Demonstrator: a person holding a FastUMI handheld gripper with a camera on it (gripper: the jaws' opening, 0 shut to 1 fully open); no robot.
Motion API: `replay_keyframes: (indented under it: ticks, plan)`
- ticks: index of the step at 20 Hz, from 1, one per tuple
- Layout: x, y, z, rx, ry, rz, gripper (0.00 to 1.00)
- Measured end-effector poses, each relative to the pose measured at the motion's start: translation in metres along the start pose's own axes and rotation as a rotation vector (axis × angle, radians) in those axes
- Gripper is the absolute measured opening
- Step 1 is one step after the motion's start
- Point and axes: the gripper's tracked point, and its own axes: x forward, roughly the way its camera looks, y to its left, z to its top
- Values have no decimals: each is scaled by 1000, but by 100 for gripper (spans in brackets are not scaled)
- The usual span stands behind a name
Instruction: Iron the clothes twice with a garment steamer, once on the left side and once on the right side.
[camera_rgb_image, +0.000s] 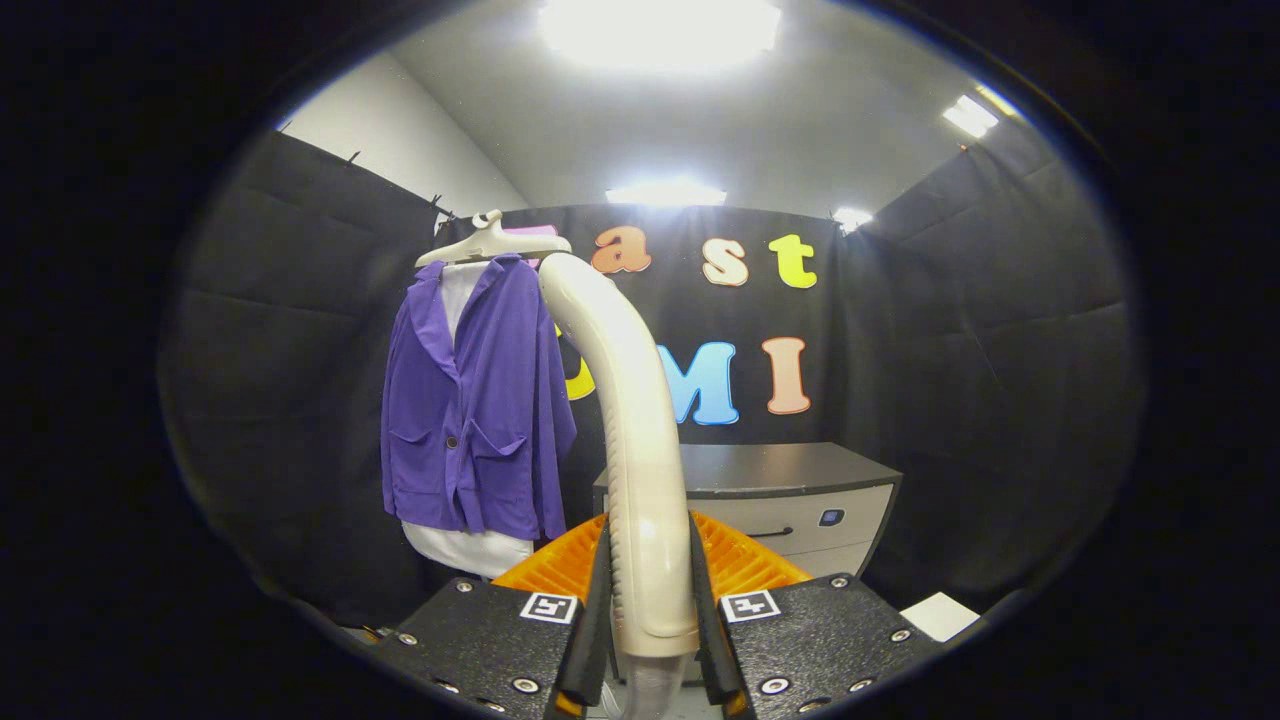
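Gripper (652, 610) fingers clamped on cream steamer handle (625, 420), both sides pressing; handle rises ahead, curving toward hanger (490, 243). Purple jacket (470, 400) hangs beyond, left of handle; grey cabinet (790, 500) behind.

Black cloth walls (980, 330), bright ceiling lights (660, 25), a grey drawer cabinet (800, 500).

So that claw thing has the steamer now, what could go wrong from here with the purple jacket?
1. The claw grips only the lower end of the long curved steamer handle, so it could twist or slip once it presses on fabric.
2. The purple jacket hangs loosely on a hanger; a push could swing it away instead of smoothing it.
3. The steamer head sits near the hanger and might knock it.
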Motion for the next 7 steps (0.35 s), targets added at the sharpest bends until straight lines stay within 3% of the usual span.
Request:
replay_keyframes:
  ticks: [7]
  plan:
    - [-11,-4,-13,8,37,-7,38]
